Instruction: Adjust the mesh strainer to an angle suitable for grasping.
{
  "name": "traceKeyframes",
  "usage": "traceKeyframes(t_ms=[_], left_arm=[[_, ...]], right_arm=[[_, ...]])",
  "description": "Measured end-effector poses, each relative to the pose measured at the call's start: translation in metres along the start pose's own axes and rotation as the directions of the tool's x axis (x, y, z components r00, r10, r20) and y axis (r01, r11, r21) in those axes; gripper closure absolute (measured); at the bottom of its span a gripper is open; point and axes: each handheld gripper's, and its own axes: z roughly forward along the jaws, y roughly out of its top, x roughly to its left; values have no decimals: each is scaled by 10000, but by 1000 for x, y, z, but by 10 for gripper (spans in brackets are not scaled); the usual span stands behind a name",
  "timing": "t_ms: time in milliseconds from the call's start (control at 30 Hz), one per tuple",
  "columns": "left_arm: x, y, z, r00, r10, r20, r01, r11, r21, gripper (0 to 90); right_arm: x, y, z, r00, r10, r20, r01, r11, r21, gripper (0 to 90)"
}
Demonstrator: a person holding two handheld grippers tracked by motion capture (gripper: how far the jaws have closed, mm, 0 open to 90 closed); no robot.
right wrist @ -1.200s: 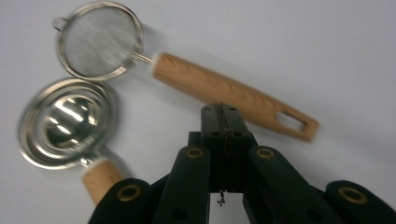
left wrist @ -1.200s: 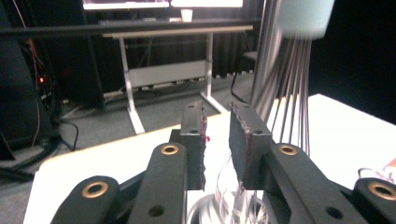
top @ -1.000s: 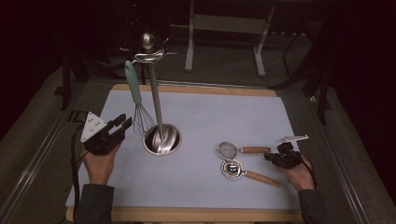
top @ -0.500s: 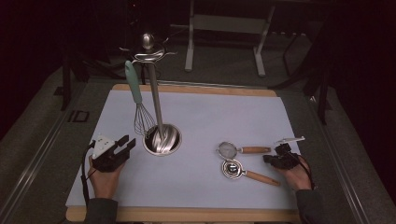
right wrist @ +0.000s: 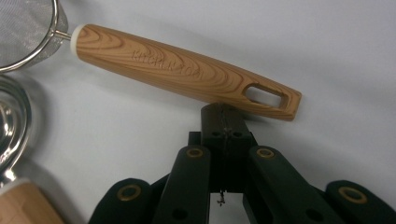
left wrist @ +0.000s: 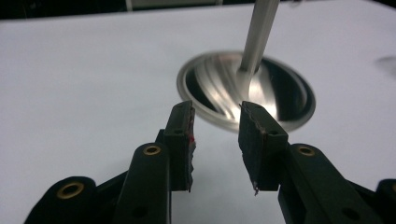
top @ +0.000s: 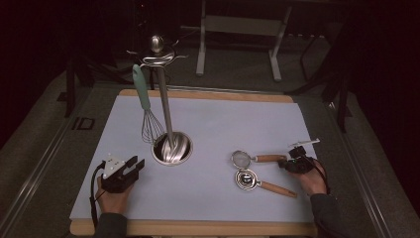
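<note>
A steel utensil stand rises from a round shiny base on the white mat. A whisk with a teal handle hangs from its top hooks. My left gripper rests low on the mat just left of the base, open and empty. A small mesh strainer with a wooden handle lies at the right, beside a second steel utensil with a wooden handle. My right gripper is shut and empty, its tip against the strainer handle's end.
The mat lies on a wooden board with a dark table surface around it. A metal frame stands behind the table in the dark. Open mat stretches between the stand and the strainer.
My left gripper has come down from the mat's left edge toward the front, turning to point at the stand's base. The right gripper has stayed at the strainer handle.
</note>
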Motion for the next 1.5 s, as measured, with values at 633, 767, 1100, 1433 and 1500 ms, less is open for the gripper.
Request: traceKeyframes(t_ms=[633, 767, 1100, 1433, 1500], left_arm=[[-1, -3, -1, 9999, -116, 52, 117, 9999, -58, 662], [-1, -4, -1, 9999, -99, 51, 100, 9999, -62, 662], [-2, -4, -1, 9999, -65, 135, 66, 9999, -76, 662], [-2, -4, -1, 9998, -99, 170, 101, 9999, -96, 661], [-2, -4, -2, 9998, -114, 169, 116, 9999, -117, 661]], right_arm=[[4, 41, 23, 9981, -248, 569, 223, 9988, 445, 897], [7, 50, 30, 9978, -317, 589, 289, 9985, 473, 897], [16, 74, 46, 9961, -407, 780, 368, 9980, 508, 897], [31, 99, 62, 9901, -775, 1172, 680, 9942, 835, 897], [36, 104, 66, 9891, -872, 1188, 774, 9934, 845, 897]])
